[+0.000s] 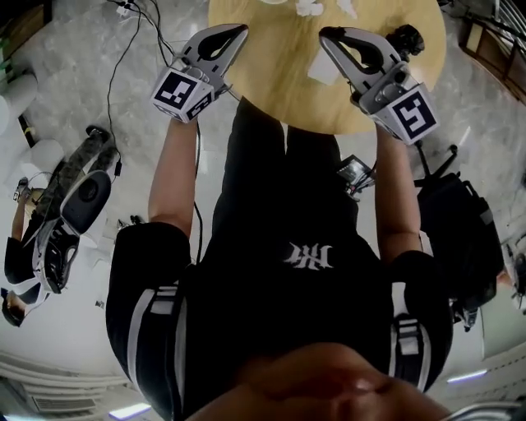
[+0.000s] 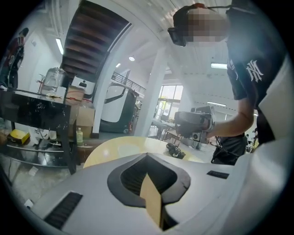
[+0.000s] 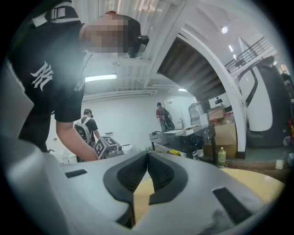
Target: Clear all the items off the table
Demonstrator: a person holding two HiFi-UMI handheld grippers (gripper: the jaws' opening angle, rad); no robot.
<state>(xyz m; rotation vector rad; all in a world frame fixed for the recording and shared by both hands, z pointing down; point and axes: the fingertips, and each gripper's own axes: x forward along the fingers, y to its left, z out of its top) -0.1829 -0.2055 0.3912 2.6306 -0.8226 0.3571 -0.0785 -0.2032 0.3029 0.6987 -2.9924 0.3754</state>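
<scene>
A round light-wood table point(image 1: 279, 78) fills the top of the head view. On it lie white crumpled scraps point(image 1: 309, 7), a pale paper piece point(image 1: 323, 72) and a small black object point(image 1: 408, 37) near the right rim. My left gripper point(image 1: 240, 30) hovers over the table's left edge, shut and empty. Over the right half, just left of the black object, my right gripper point(image 1: 327, 34) is also shut with nothing in it. In the left gripper view the shut gripper point(image 2: 147, 155) points across the table point(image 2: 115, 149) toward the black object point(image 2: 176, 151). In the right gripper view the gripper point(image 3: 148, 153) is shut above the tabletop point(image 3: 257, 176).
A black backpack point(image 1: 456, 222) stands on the floor at the right. At the left lie a dark bag and gear point(image 1: 78, 197), with a cable point(image 1: 111, 82) running past them. A black shelf unit point(image 2: 39, 121) stands beyond the table. Two people point(image 3: 161, 117) stand in the background.
</scene>
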